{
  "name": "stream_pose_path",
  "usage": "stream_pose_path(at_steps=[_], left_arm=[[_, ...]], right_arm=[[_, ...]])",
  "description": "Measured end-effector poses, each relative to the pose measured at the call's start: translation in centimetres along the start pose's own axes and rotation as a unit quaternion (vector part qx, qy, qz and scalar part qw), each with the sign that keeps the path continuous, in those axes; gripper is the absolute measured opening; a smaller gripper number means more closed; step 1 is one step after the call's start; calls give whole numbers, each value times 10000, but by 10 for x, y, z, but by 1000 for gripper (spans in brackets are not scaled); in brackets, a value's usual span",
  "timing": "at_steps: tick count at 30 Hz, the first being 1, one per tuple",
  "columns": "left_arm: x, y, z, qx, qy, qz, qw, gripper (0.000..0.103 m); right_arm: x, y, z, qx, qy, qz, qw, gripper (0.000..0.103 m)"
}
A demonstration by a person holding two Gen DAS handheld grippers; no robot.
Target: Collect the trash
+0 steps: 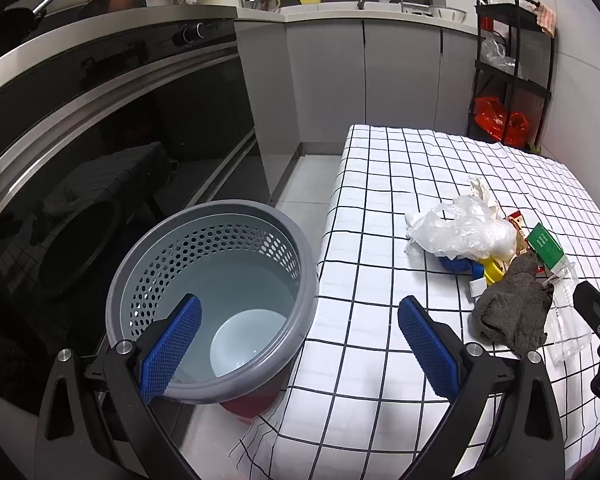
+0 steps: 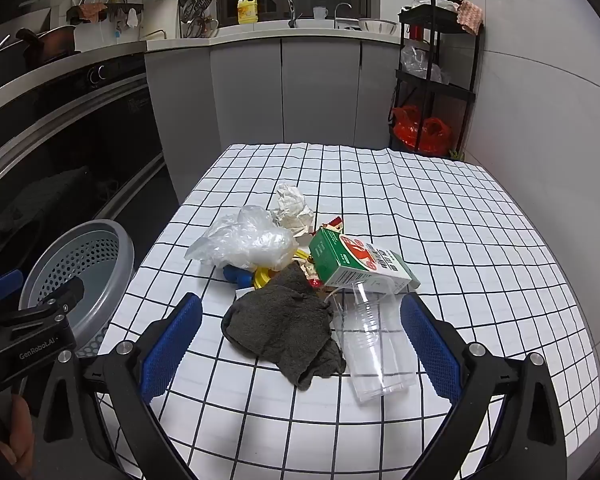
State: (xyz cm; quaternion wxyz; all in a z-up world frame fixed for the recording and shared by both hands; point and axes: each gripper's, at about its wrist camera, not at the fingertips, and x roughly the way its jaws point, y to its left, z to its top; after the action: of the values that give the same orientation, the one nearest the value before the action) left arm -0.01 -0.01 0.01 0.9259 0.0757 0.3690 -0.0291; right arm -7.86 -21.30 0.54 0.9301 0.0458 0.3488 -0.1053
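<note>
A pile of trash lies on the checked tablecloth (image 2: pixel 460 220): a dark grey rag (image 2: pixel 284 324), a clear plastic cup (image 2: pixel 374 344) on its side, a green and white carton (image 2: pixel 360 266), a crumpled clear plastic bag (image 2: pixel 248 240), crumpled paper (image 2: pixel 294 208), and blue and yellow bits (image 2: pixel 252 274). My right gripper (image 2: pixel 300 344) is open and empty, low over the rag and cup. My left gripper (image 1: pixel 300 344) is open and empty, above the edge between the grey perforated bin (image 1: pixel 216 248) and the table. A white bowl (image 1: pixel 246 340) lies in the bin. The rag (image 1: pixel 514 308) and bag (image 1: pixel 460 232) also show in the left wrist view.
The bin (image 2: pixel 84 268) stands on the floor left of the table, beside a dark oven front (image 1: pixel 100 160). Grey cabinets (image 2: pixel 300 88) and a counter with a sink run along the back. A black shelf rack (image 2: pixel 432 80) with red bags stands at the back right.
</note>
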Motion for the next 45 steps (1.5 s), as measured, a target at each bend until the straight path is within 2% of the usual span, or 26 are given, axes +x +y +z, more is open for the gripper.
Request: stream_pose_path(at_steps=[45], left_arm=[[-5,-10,3,37,-133,53,9999,97]], right_arm=[[1,-8,-6,35,21,-22,10000,95]])
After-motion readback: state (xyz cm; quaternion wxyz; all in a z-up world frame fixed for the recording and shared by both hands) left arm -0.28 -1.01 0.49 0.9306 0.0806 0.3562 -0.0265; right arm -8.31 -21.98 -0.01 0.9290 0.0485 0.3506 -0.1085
